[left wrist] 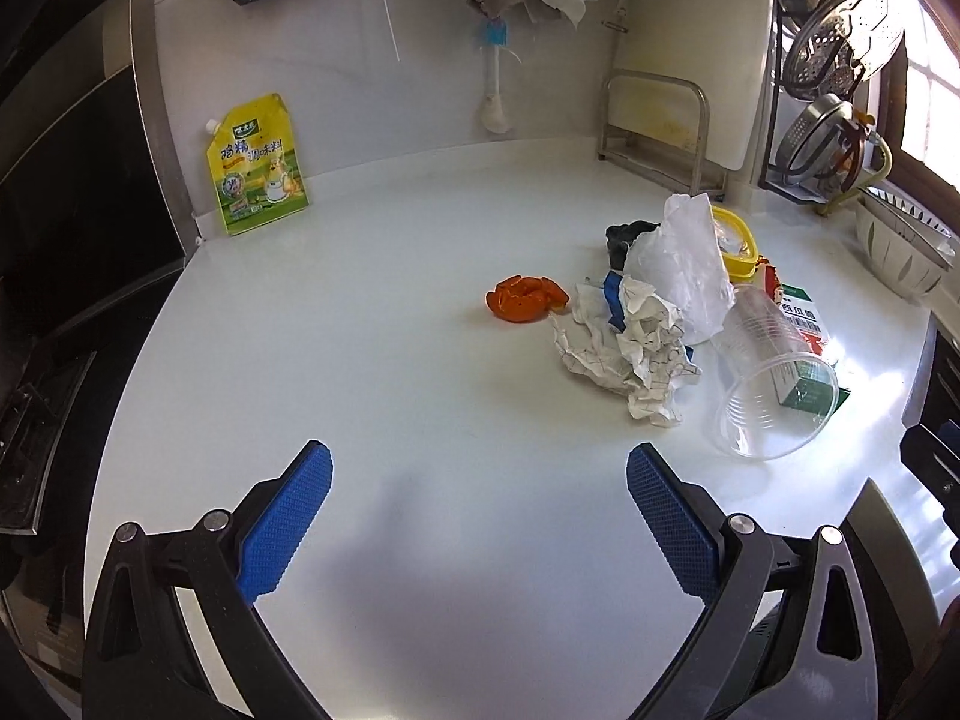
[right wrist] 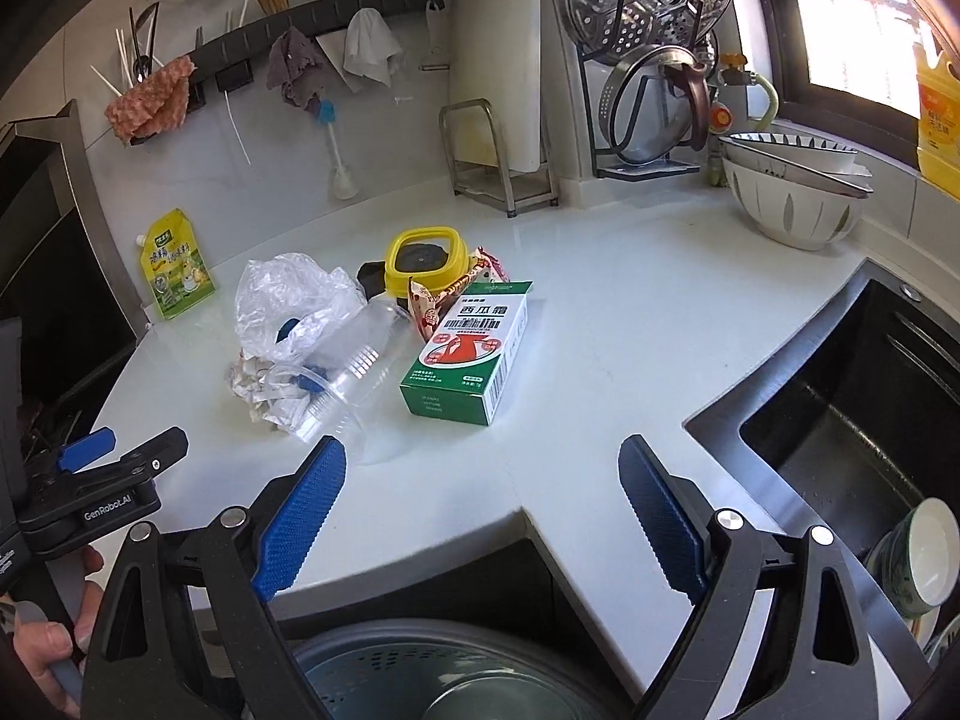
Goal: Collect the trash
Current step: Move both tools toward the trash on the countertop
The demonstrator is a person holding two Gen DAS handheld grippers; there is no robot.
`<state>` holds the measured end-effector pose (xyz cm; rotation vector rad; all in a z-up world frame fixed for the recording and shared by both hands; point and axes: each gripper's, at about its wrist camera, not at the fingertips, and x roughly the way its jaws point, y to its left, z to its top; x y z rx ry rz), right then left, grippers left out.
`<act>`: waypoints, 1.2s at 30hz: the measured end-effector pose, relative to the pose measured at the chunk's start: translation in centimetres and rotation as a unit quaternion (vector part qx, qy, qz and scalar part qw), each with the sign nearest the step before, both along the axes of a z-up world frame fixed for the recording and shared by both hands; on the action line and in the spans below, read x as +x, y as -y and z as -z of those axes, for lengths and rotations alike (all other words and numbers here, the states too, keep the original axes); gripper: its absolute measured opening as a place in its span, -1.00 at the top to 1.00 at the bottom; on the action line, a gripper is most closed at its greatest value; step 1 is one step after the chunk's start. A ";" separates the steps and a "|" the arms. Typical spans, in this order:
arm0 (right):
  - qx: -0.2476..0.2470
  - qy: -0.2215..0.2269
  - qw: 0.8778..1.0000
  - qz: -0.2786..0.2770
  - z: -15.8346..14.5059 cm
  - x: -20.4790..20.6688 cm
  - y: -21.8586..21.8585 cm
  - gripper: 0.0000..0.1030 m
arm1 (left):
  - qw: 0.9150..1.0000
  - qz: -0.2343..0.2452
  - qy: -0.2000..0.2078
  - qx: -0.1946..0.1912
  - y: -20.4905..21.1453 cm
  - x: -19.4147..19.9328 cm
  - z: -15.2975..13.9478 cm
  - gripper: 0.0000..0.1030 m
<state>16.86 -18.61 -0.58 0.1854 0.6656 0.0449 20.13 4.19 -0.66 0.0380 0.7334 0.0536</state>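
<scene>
Trash lies in a heap on the white counter (left wrist: pixel 420 420): orange peel (left wrist: pixel 525 297), crumpled paper (left wrist: pixel 630 348), a clear plastic bag (left wrist: pixel 684 270), a clear plastic cup (left wrist: pixel 774 384) on its side, a green and white box (right wrist: pixel 474 354), a red snack wrapper (right wrist: pixel 444 300) and a yellow-rimmed lid (right wrist: pixel 426 258). My left gripper (left wrist: pixel 480 474) is open and empty, above the counter, short of the heap. My right gripper (right wrist: pixel 483 468) is open and empty near the counter's front edge, the box just ahead. The left gripper also shows in the right wrist view (right wrist: pixel 114 456).
A yellow seasoning pouch (left wrist: pixel 258 165) leans on the back wall at left. A metal rack (left wrist: pixel 654 126), a dish rack with lids (right wrist: pixel 654 60) and bowls (right wrist: pixel 792 192) stand at the back right. A dark sink (right wrist: pixel 840 420) lies right. A grey bin (right wrist: pixel 444 672) sits below the counter edge.
</scene>
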 end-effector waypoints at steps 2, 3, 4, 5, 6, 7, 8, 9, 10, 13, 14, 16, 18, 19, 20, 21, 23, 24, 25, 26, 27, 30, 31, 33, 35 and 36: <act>-0.002 -0.009 1.000 0.001 0.5 1.3 -0.1 -0.71 | 1.000 0.002 -0.002 0.001 0.0 0.5 0.2 -0.88; -0.003 -0.015 1.000 0.003 0.7 1.9 -0.1 -0.71 | 1.000 0.003 -0.003 0.002 0.0 0.7 0.4 -0.88; -0.002 -0.020 1.000 0.005 1.0 2.4 -0.1 -0.71 | 1.000 0.004 -0.004 0.003 0.0 0.9 0.5 -0.88; -0.002 -0.025 1.000 0.007 1.2 2.9 -0.1 -0.71 | 1.000 0.005 -0.005 0.004 0.0 1.1 0.6 -0.88; -0.003 -0.029 1.000 0.009 1.5 3.3 -0.1 -0.71 | 1.000 0.007 -0.006 0.006 0.1 1.2 0.7 -0.88; -0.006 -0.032 0.999 0.011 1.8 3.6 -0.1 -0.71 | 1.000 0.008 -0.007 0.007 0.0 1.4 0.8 -0.88; -0.008 -0.036 0.999 0.012 2.0 4.0 -0.2 -0.71 | 1.000 0.009 -0.009 0.007 0.0 1.6 0.9 -0.88; -0.008 -0.039 0.999 0.012 2.1 4.3 -0.2 -0.71 | 1.000 0.009 -0.010 0.007 0.0 1.8 1.0 -0.88; -0.007 -0.041 0.999 0.011 2.2 4.6 -0.3 -0.71 | 1.000 0.009 -0.011 0.007 -0.1 2.0 1.0 -0.88; -0.013 -0.046 0.999 0.008 2.5 5.3 -1.0 -0.71 | 1.000 0.008 -0.013 0.005 -0.2 2.4 1.1 -0.88; -0.016 -0.047 0.999 0.007 2.6 5.5 -1.1 -0.71 | 1.000 0.007 -0.013 0.004 -0.2 2.5 1.2 -0.88; -0.020 -0.049 0.999 0.009 2.7 6.0 -1.3 -0.71 | 1.000 0.007 -0.013 0.003 -0.3 2.6 1.2 -0.88; -0.016 -0.052 0.998 0.008 2.9 6.3 -1.5 -0.71 | 1.000 0.006 -0.013 0.003 -0.4 2.7 1.2 -0.88; -0.015 -0.053 0.998 0.008 2.9 6.5 -1.5 -0.71 | 1.000 0.006 -0.013 0.003 -0.4 2.7 1.2 -0.88; -0.016 -0.054 0.998 0.010 2.9 6.7 -1.6 -0.71 | 1.000 0.006 -0.014 0.002 -0.5 2.8 1.2 -0.88; -0.017 -0.055 0.998 0.012 3.0 6.9 -1.6 -0.71 | 1.000 0.006 -0.015 0.002 -0.5 2.8 1.2 -0.88; -0.015 -0.059 0.998 0.015 3.1 7.1 -1.6 -0.71 | 1.000 0.007 -0.016 0.001 -0.5 2.9 1.2 -0.88; -0.014 -0.061 0.998 0.016 3.1 7.3 -1.7 -0.71 | 1.000 0.008 -0.016 0.001 -0.5 2.9 1.1 -0.88; -0.013 -0.061 0.998 0.017 3.0 7.4 -1.7 -0.71 | 1.000 0.008 -0.016 0.002 -0.4 2.9 1.1 -0.88; -0.014 -0.061 0.998 0.020 3.0 7.6 -1.8 -0.71 | 1.000 0.009 -0.017 0.004 -0.4 3.0 1.0 -0.88; -0.016 -0.061 0.998 0.023 3.0 7.7 -1.9 -0.71 | 1.000 0.010 -0.019 0.005 -0.3 3.1 1.0 -0.88; -0.022 -0.066 0.997 0.033 3.1 8.3 -2.0 -0.71 | 1.000 0.010 -0.022 0.003 -0.2 3.4 0.9 -0.88; -0.024 -0.070 0.997 0.036 3.2 8.5 -2.0 -0.71 | 1.000 0.010 -0.023 -0.001 -0.2 3.5 0.8 -0.88; -0.025 -0.074 0.996 0.041 3.4 8.9 -2.0 -0.71 | 1.000 0.011 -0.027 -0.011 -0.4 3.8 0.7 -0.88; -0.034 -0.073 0.996 0.047 3.4 9.1 -2.0 -0.71 | 0.999 0.011 -0.028 -0.021 -0.5 3.9 0.6 -0.88; -0.035 -0.072 0.996 0.048 3.5 9.2 -2.0 -0.70 | 0.999 0.010 -0.028 -0.024 -0.5 4.0 0.5 -0.88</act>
